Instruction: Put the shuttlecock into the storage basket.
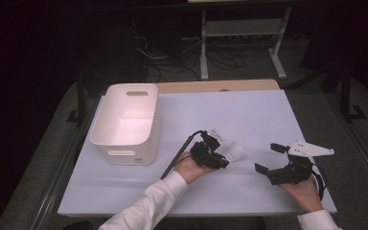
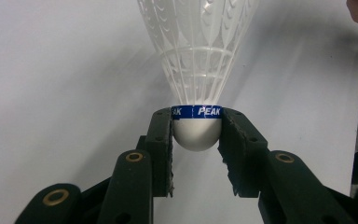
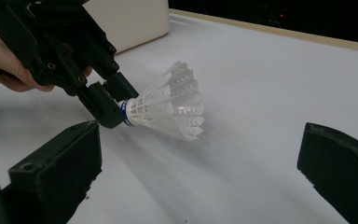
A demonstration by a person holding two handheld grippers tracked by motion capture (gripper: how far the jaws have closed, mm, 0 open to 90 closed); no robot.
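Shuttlecock sits cork-first, clamped in left hand-held gripper; right hand-held gripper gapes apart nearby.

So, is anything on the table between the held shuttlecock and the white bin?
Nothing visible. The left gripper grips the shuttlecock by its cork, and only bare table lies between it and the white bin. The open right gripper sits on the far side.

White table, white bin on it

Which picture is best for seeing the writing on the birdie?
The left gripper view: the shuttlecock sits close up, its blue band reading PEAK. The right gripper view shows the band from the side, letters unreadable. In the high view the shuttlecock is tiny.
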